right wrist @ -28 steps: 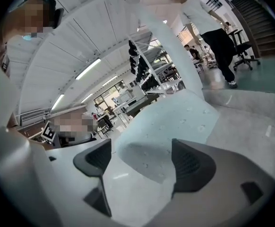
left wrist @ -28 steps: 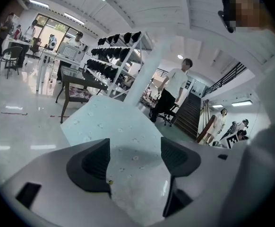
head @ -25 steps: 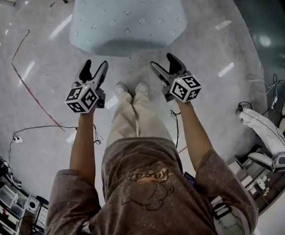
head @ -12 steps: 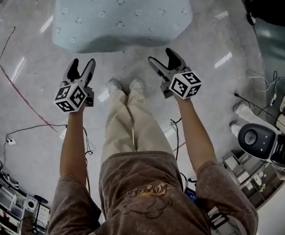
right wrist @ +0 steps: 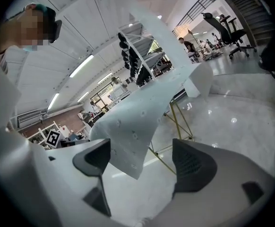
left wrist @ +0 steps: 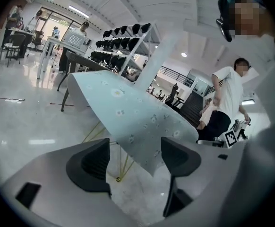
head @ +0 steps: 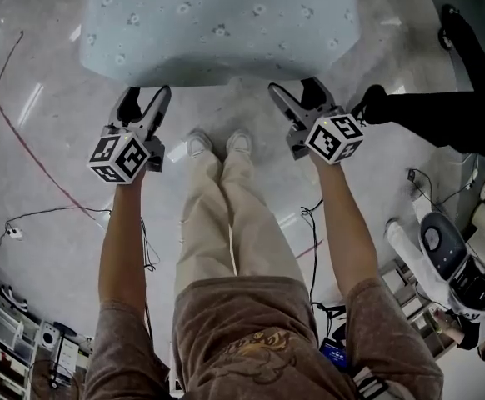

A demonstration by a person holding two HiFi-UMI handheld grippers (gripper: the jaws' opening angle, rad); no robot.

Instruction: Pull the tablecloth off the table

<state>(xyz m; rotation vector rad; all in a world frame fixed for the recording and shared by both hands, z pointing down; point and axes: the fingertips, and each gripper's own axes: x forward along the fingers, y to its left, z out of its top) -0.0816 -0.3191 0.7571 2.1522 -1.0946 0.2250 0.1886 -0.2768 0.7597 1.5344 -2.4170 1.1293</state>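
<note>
The tablecloth [head: 217, 23], pale blue with small flowers, is spread over the table. In the head view its far part is cut off by the top edge, and the table beneath is hidden. The left gripper [head: 142, 97] and right gripper [head: 297, 90] are held at its near edge, one by each corner. Black-and-white square markers are borne on both cubes; no lettering can be read.

In the left gripper view, the jaws are seen spread apart, with nothing gripped. A hanging cloth corner [left wrist: 128, 112] is framed in the gap; whether it lies between the jaws or beyond them cannot be told. Thin yellow legs [left wrist: 116, 164] are partly covered by it.

In the right gripper view, the jaws are likewise parted and unladen. The other corner [right wrist: 133, 126] is seen drooping in their gap, the legs [right wrist: 177, 119] showing behind.
</note>
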